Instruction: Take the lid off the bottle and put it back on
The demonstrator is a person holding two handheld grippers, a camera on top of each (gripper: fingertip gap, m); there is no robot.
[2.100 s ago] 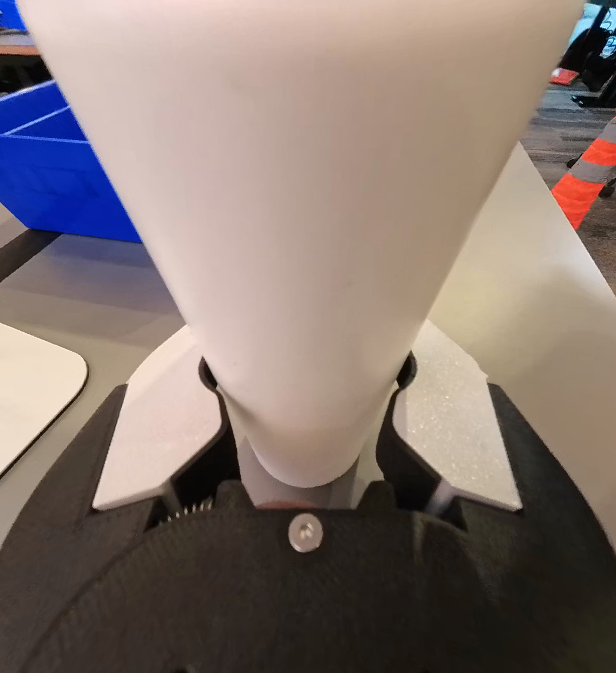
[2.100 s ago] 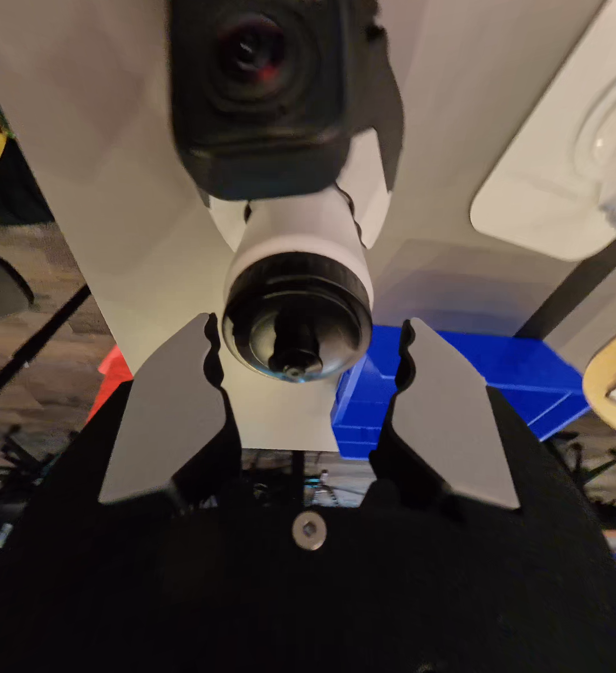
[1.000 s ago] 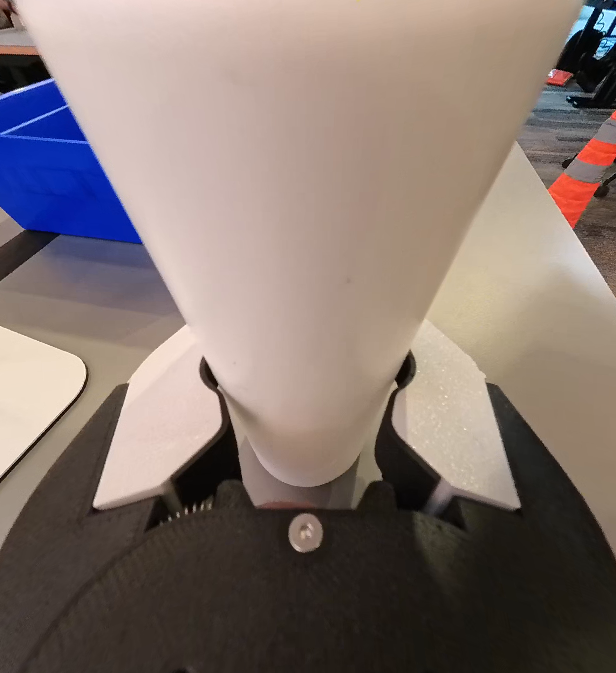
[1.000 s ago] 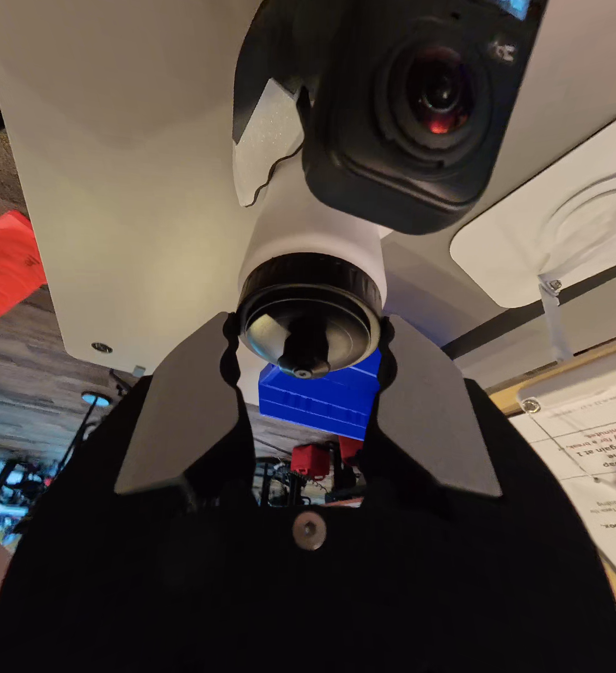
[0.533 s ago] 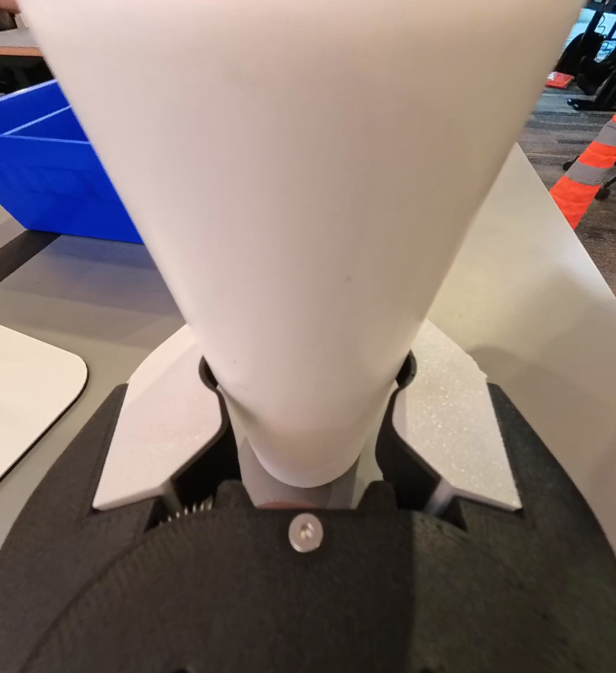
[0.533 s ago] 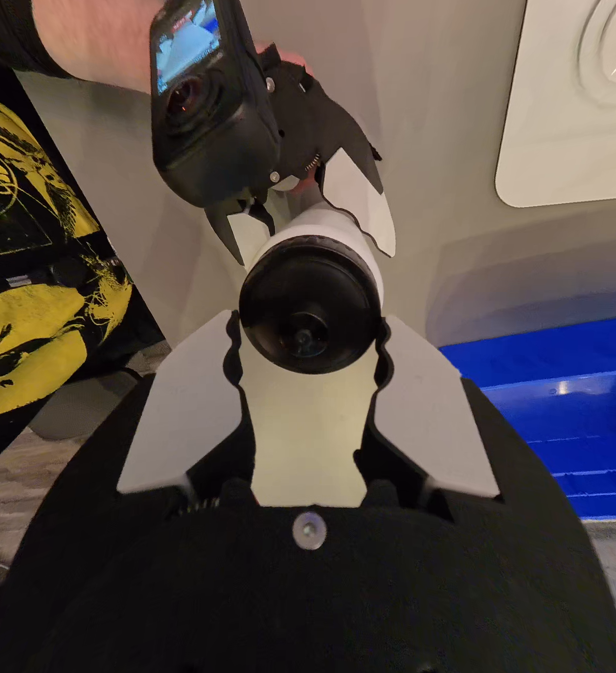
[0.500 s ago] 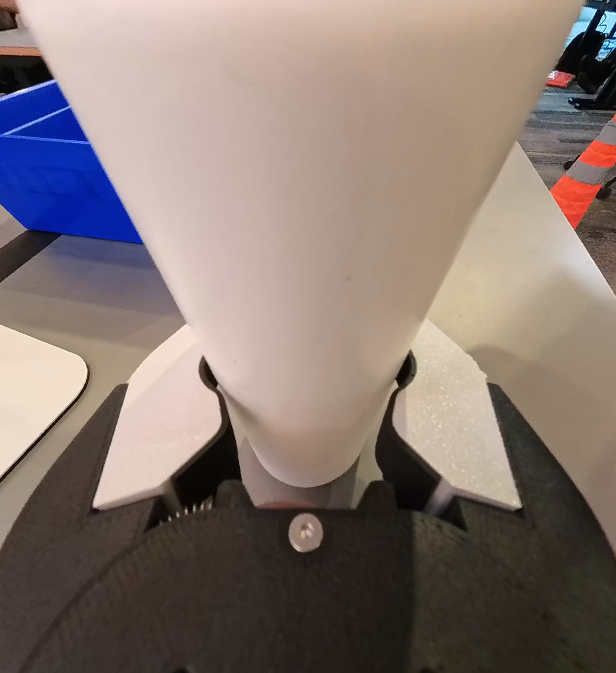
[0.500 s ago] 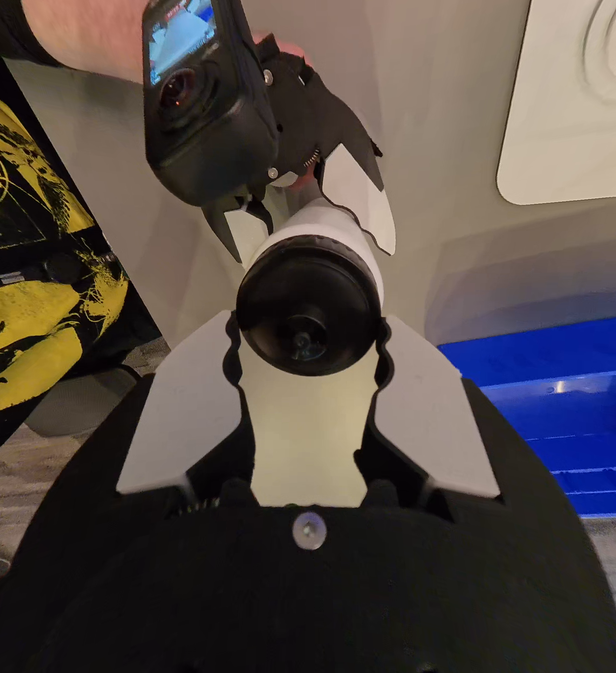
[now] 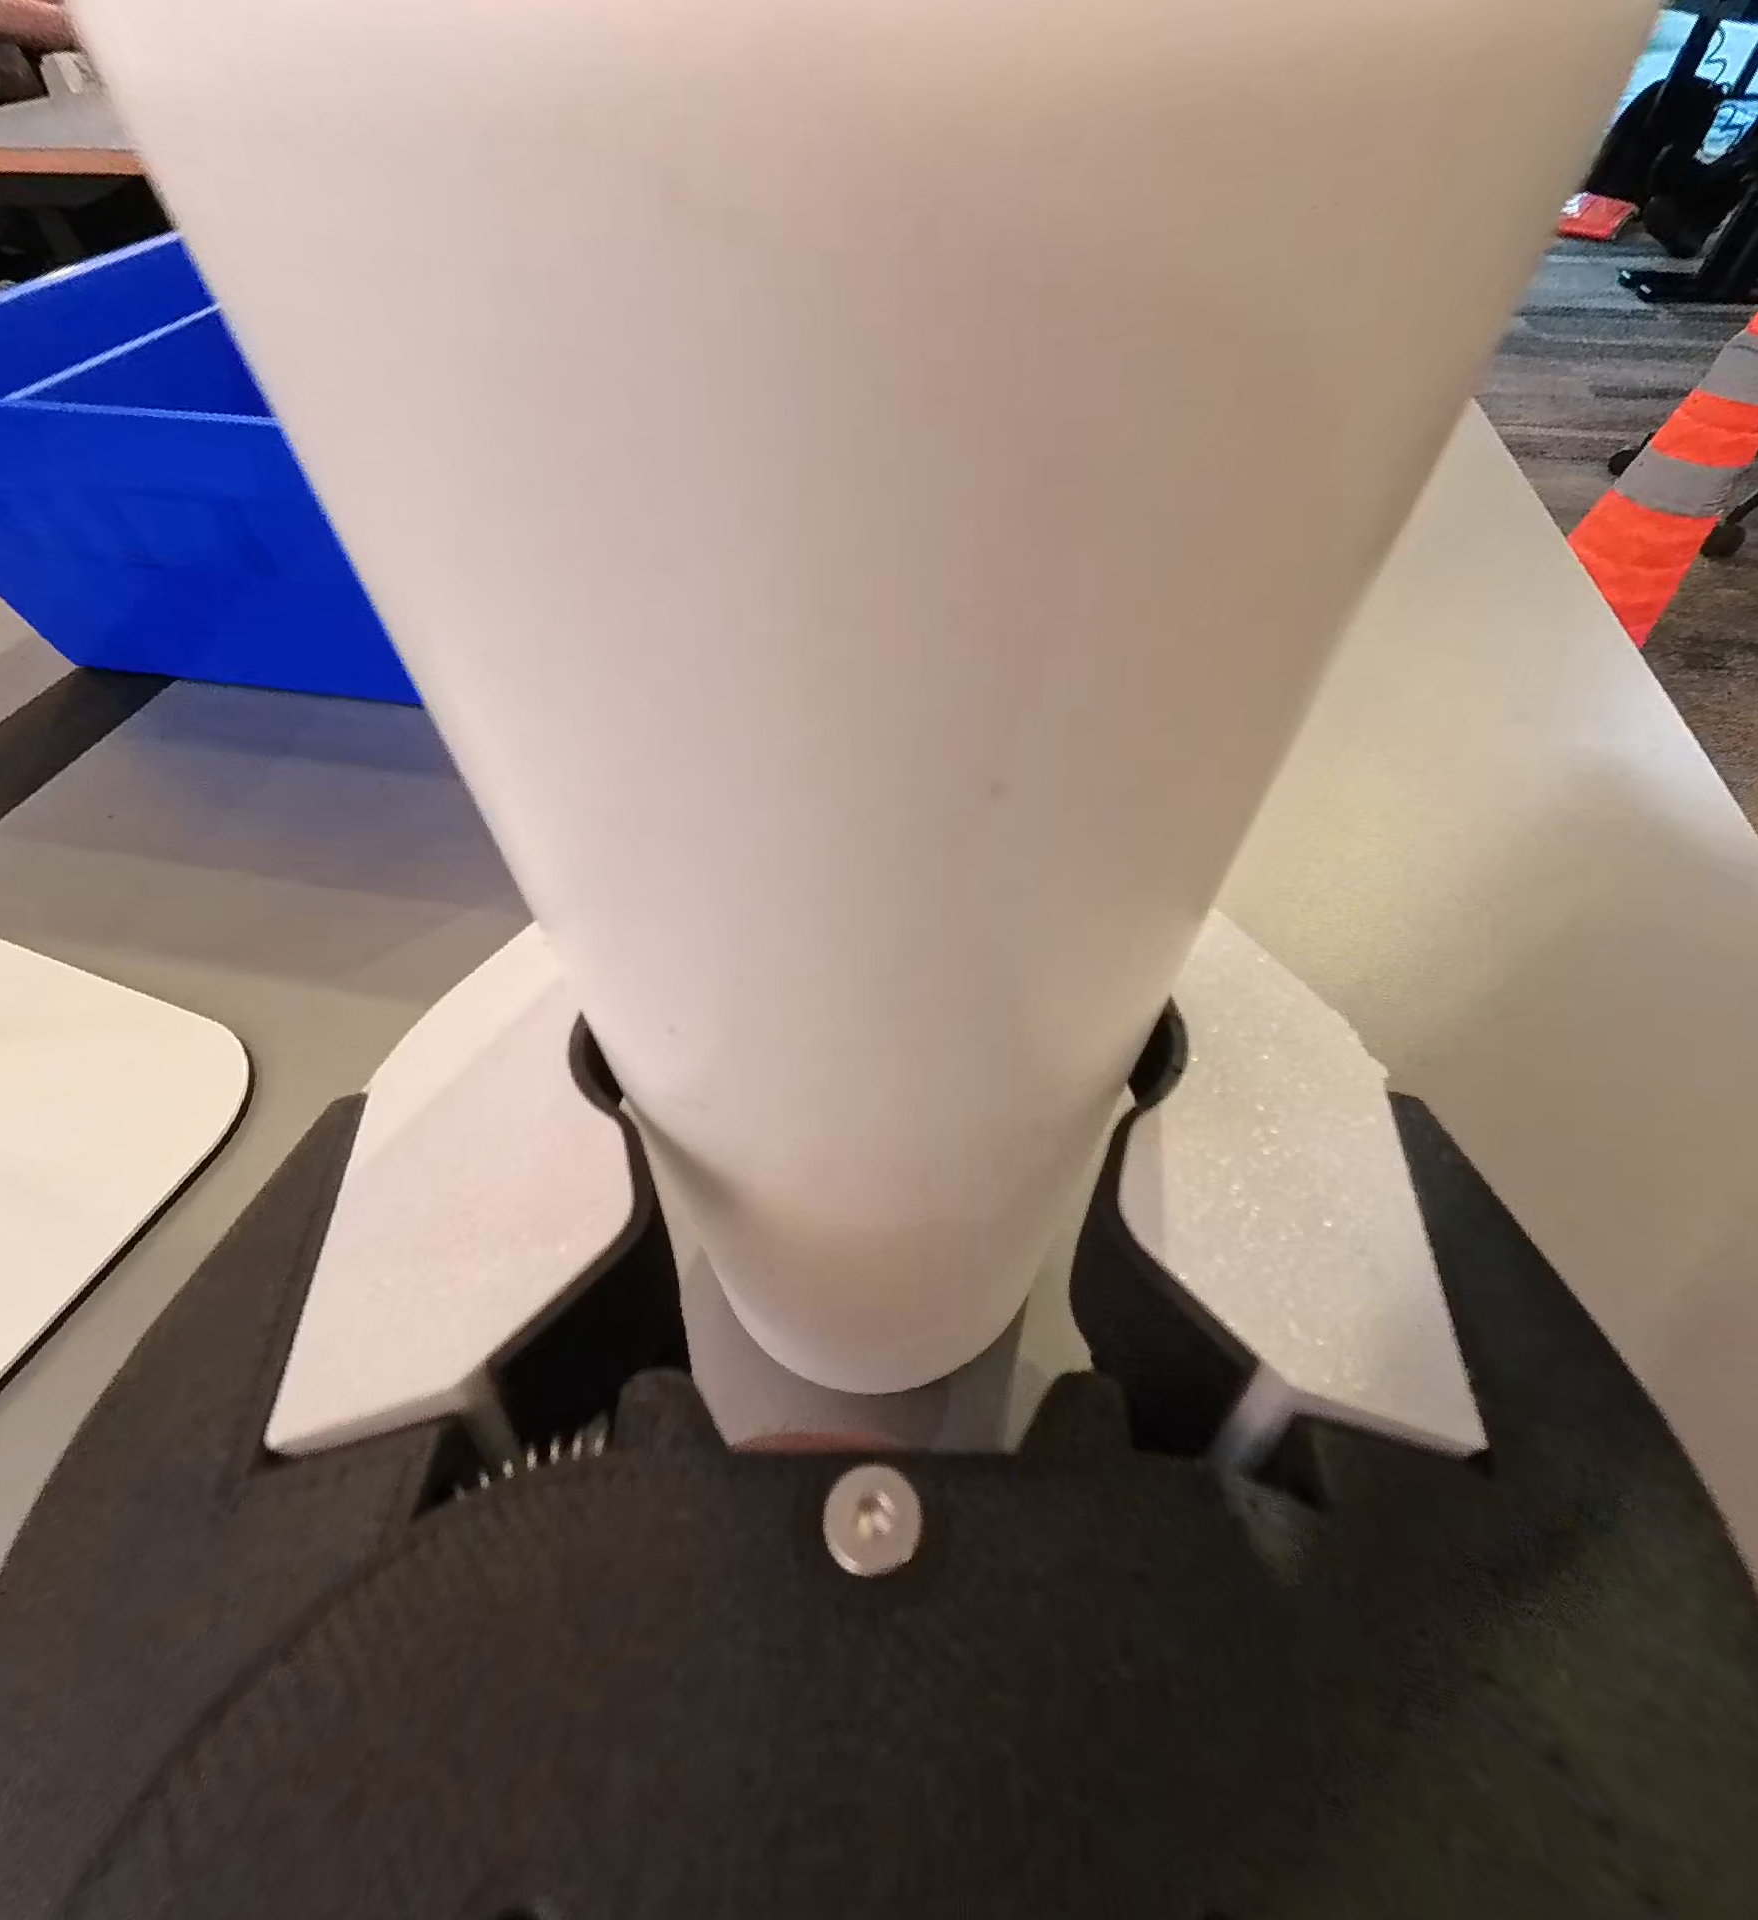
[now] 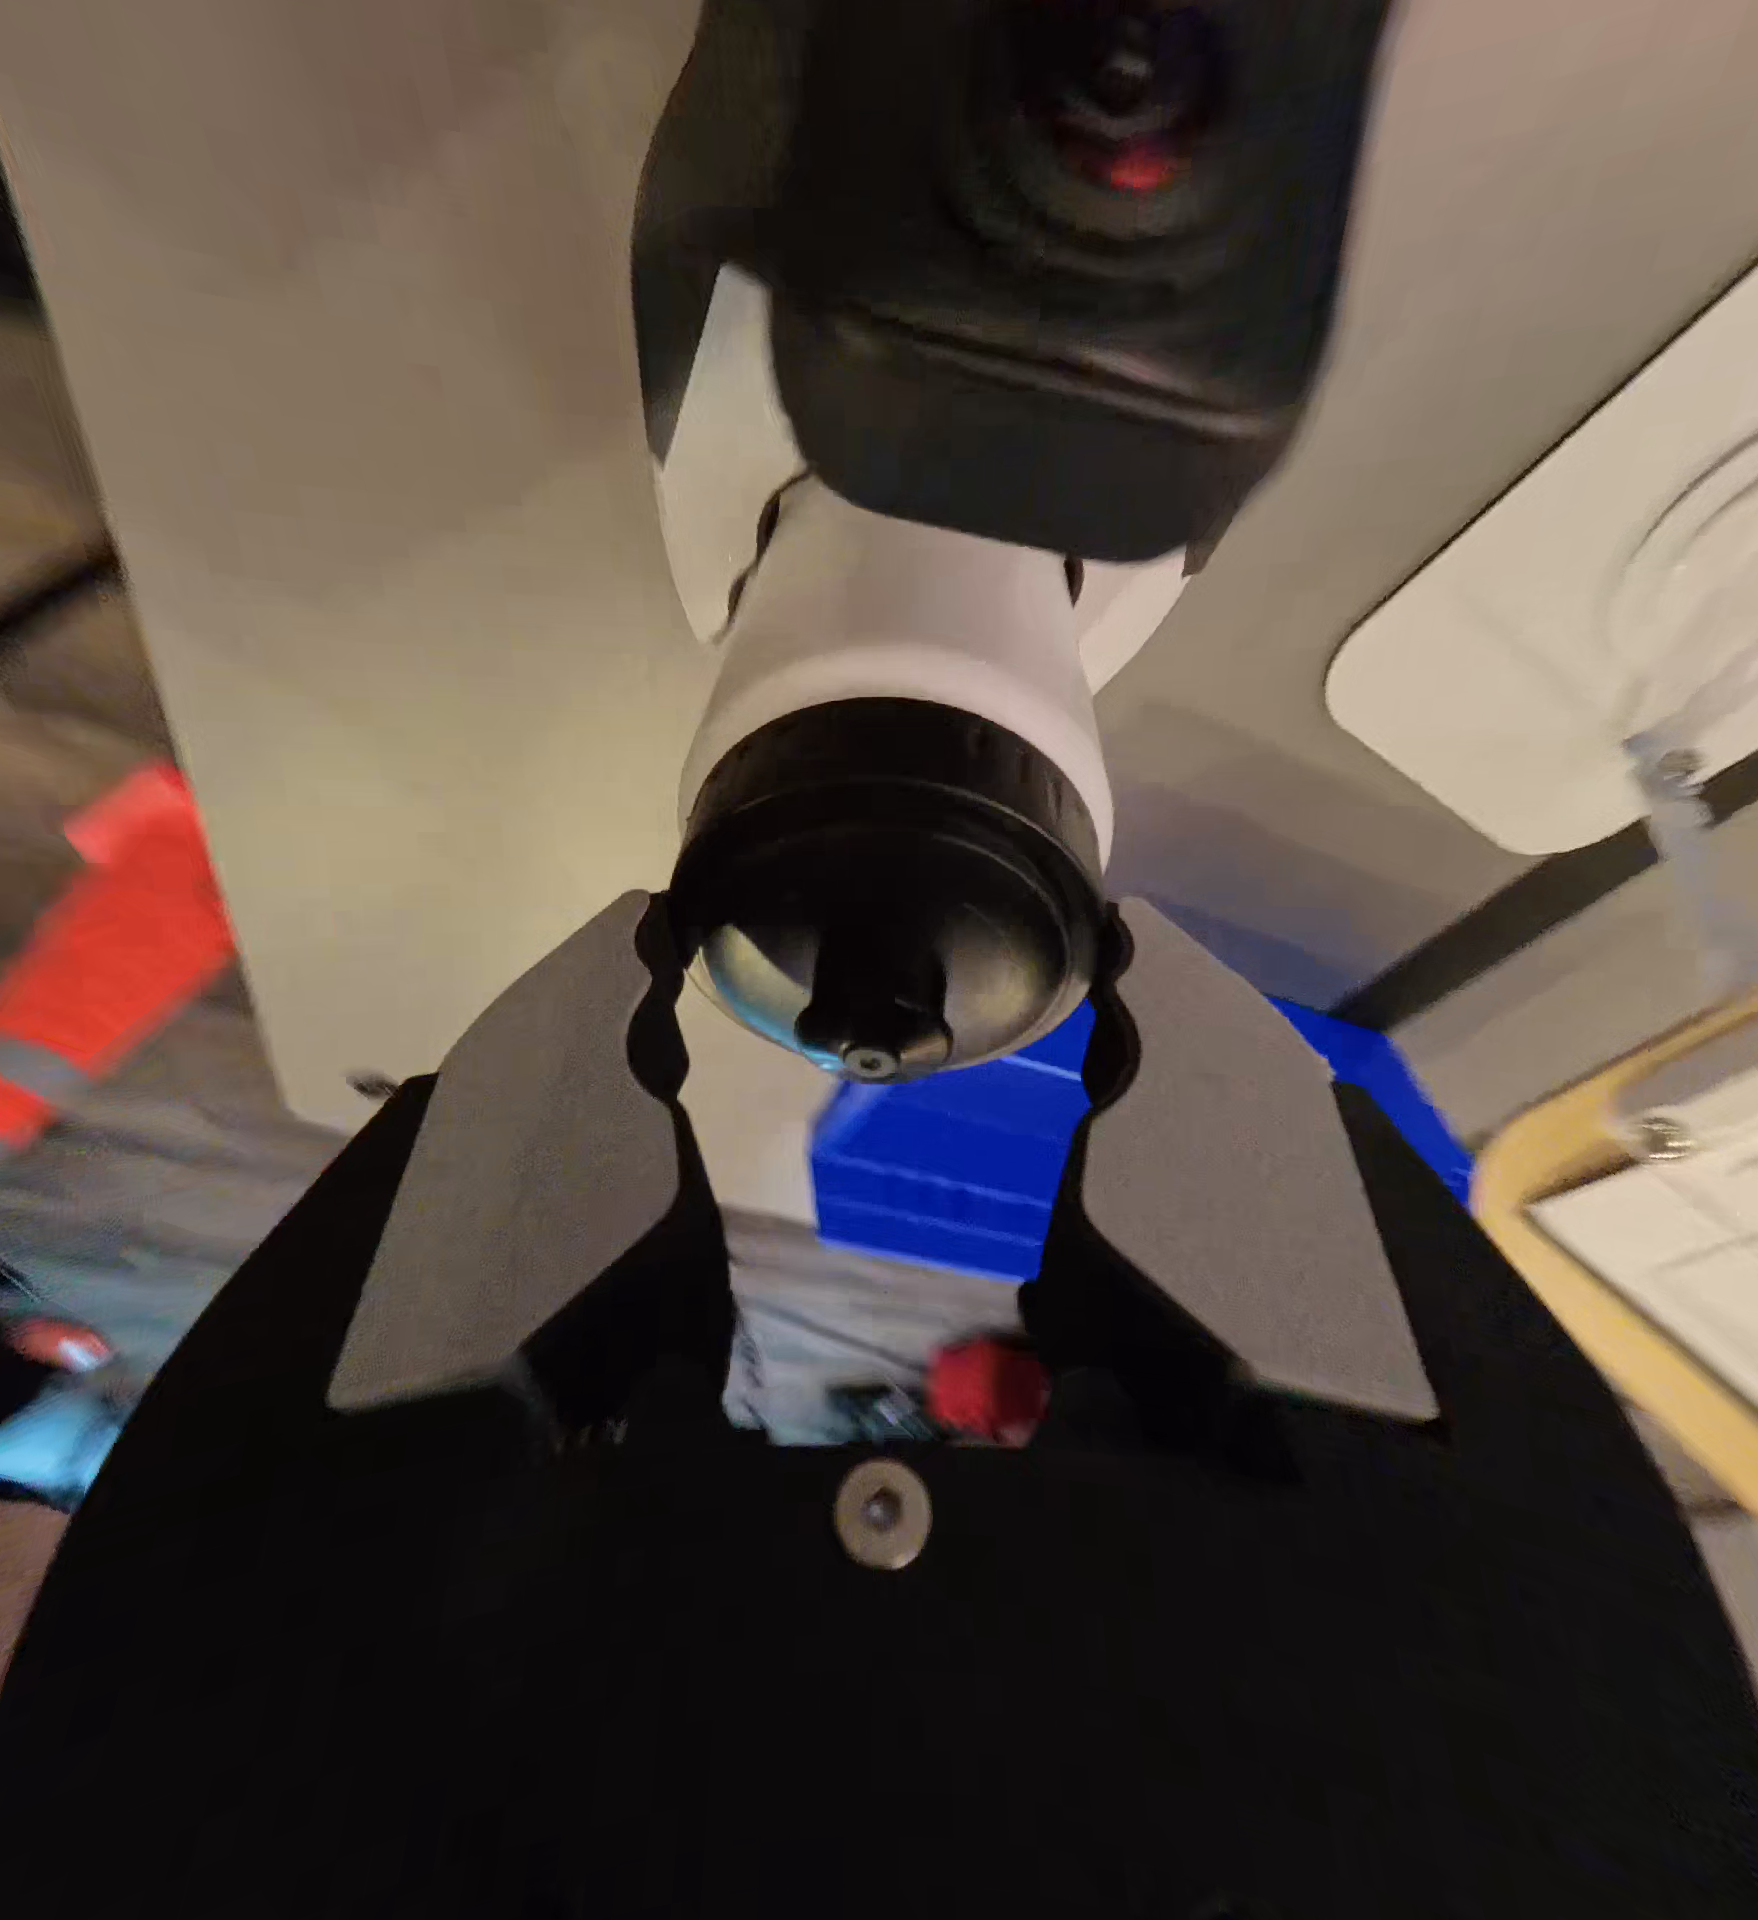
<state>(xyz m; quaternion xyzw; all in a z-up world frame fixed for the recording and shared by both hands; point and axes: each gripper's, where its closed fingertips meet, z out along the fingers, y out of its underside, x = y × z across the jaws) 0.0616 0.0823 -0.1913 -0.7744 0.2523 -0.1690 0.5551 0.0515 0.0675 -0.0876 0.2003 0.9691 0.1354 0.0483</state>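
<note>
The left gripper point(image 9: 875, 1081) had its jaws clamped on the white bottle point(image 9: 854, 623) above the table point(image 9: 1477, 935). The right gripper point(image 10: 880, 987) had its jaws closed against the black lid point(image 10: 885, 894), which sat on the bottle.

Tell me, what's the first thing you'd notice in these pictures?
The big white bottle fills the middle of the left view, squeezed near its base by the left gripper. In the right view its black lid sits dead centre between the right gripper fingers. Behind it, a blue bin glows bright on the grey table.
</note>
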